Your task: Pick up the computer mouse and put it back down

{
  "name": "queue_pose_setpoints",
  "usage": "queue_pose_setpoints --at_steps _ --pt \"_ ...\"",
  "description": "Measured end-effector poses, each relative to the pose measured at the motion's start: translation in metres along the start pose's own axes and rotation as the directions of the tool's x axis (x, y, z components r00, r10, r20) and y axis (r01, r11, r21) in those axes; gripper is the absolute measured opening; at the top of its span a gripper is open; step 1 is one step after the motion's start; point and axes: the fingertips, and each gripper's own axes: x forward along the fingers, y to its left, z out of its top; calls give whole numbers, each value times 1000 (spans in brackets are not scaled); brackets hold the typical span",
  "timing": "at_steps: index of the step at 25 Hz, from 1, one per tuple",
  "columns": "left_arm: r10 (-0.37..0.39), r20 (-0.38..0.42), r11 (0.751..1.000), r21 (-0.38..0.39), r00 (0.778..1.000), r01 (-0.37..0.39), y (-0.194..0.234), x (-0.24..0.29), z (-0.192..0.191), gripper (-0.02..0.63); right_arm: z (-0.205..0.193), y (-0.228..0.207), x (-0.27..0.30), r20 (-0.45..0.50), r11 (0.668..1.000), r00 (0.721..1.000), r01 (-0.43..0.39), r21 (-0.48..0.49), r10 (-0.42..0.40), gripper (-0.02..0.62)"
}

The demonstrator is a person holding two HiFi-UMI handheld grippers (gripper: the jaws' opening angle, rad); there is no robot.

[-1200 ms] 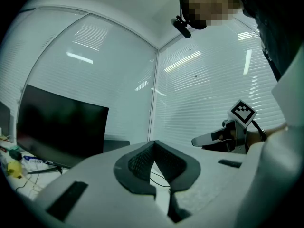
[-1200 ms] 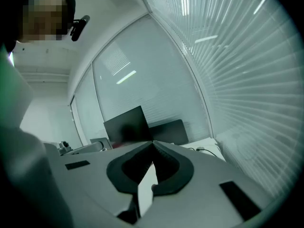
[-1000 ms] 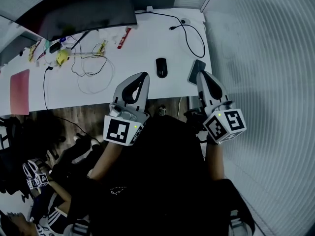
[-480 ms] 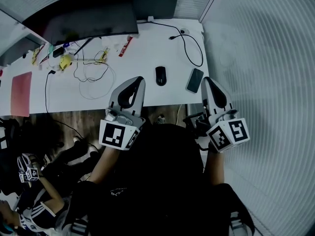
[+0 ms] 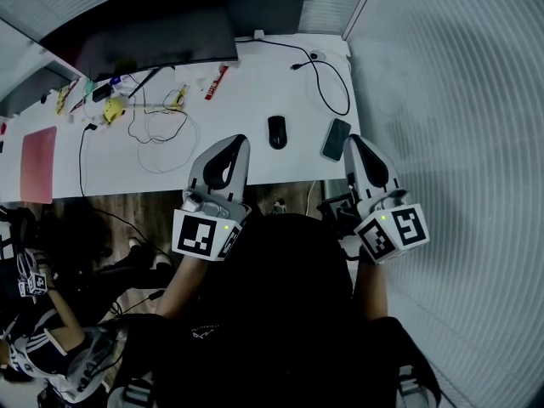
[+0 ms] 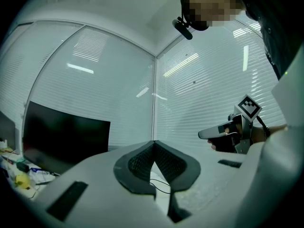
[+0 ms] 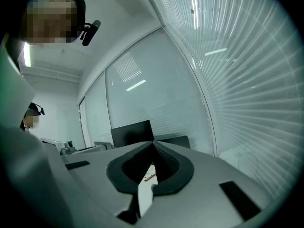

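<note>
The black computer mouse (image 5: 277,131) lies on the white desk (image 5: 246,87), near its front edge. My left gripper (image 5: 237,141) hovers over the desk edge a little left of the mouse, jaws shut with nothing between them, which the left gripper view confirms (image 6: 153,143). My right gripper (image 5: 351,140) is at the desk's front right corner, right of the mouse and beside a dark phone (image 5: 337,139). Its jaws are shut and empty (image 7: 153,142). Neither gripper touches the mouse.
A wide dark monitor (image 5: 144,32) and a second screen (image 5: 263,11) stand at the back. A black cable (image 5: 327,79) loops at the back right, a white cable (image 5: 161,134) and small clutter lie left, and a pink pad (image 5: 38,164) lies far left. Window blinds (image 5: 450,100) close the right side.
The right gripper's tip has come off the phone's near end and now sits beside it. The left gripper and the mouse have stayed put.
</note>
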Motion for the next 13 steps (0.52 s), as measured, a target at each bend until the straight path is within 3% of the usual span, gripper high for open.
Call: queue_pose_setpoints --at_steps 13 --pt "12 -11 1000 -3 1000 -12 3 -5 -4 5 -6 1 1 -15 1000 1000 0 8 0 -2"
